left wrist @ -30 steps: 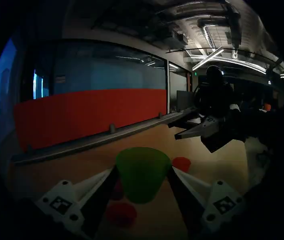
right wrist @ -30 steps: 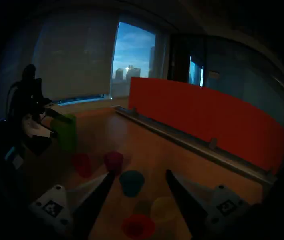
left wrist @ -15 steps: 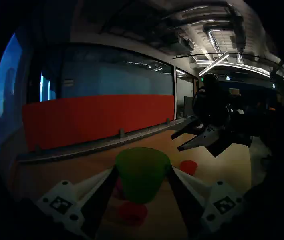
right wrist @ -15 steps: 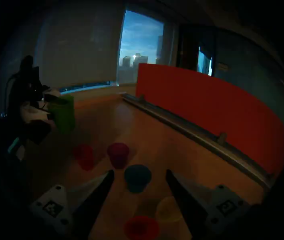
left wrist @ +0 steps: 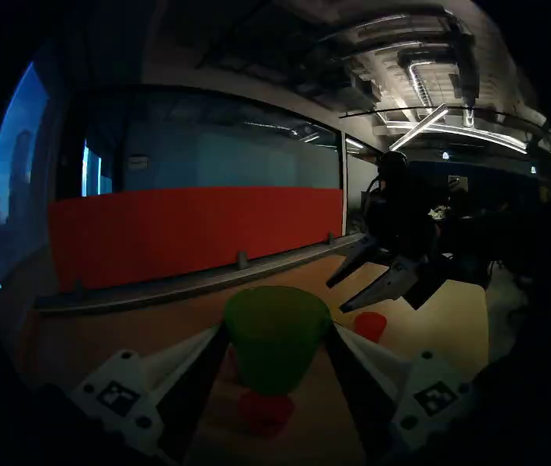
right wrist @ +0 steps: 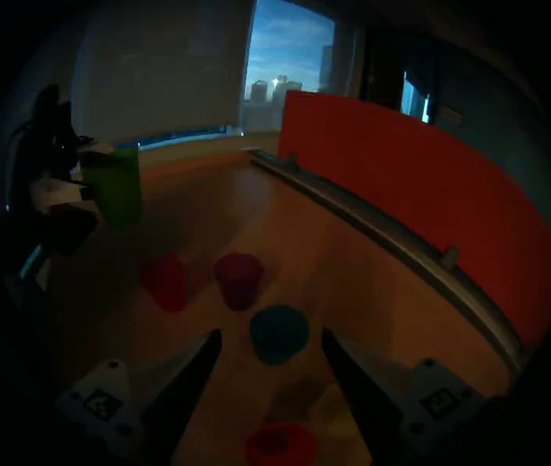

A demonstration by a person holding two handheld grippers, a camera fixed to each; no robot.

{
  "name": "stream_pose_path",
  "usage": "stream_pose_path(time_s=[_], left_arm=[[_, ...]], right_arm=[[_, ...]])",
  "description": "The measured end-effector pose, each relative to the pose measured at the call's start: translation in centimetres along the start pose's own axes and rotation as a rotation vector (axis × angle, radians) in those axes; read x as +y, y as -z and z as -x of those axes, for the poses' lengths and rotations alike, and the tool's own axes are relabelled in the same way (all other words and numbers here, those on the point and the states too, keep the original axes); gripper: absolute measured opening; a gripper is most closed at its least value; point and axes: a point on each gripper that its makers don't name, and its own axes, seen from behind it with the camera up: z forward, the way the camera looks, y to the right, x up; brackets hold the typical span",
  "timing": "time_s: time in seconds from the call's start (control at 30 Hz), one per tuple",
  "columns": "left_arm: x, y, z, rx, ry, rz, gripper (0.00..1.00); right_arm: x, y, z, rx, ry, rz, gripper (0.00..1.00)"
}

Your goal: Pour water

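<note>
Now we hold green cup upright in left gripper, both fingers pressing it, above bench. Right gripper spread wide, empty; blue cup just ahead. Carry step, we judge. Next: bring rim over receiving cup, tilt slowly.

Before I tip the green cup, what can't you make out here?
Green cup, contents: left gripper view, hidden by its own wall.
Red cup beneath: same view, partly hidden by the green cup.
Nearest red cup: right gripper view, cut by bottom edge.
</note>
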Motion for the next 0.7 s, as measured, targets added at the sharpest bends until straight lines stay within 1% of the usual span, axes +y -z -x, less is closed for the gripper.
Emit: stream_pose_path(time_s=[0.2, 0.3, 0.37, 0.5, 0.7], left_arm=[[-0.2, 0.3, 0.1, 0.004, 0.002, -0.012, 0.86], [-0.8, 0.5, 0.1, 0.004, 0.003, -0.024, 0.86], [-0.8, 0.5, 0.1, 0.004, 0.004, -0.019, 0.86], [-0.6, 0.5, 0.3, 0.006, 0.004, -0.010, 0.86], [-1.4, 0.4, 0.6, 0.001, 0.008, -0.021, 0.86]], right_arm=[[-0.3, -1.3, 1.0, -0.070, -0.024, -0.030, 0.94], [-0.5, -1.9, 1.6, -0.116, -0.034, -0.047, 0.94], [-0.6, -2.3, 1.8, -0.141, -0.039, -0.056, 0.94], [-0.7, -3.1, 1.8, -0.172, -0.037, -0.067, 0.94], [-0.6, -4.0, 2.4, -0.226, -0.027, -0.073, 0.94]])
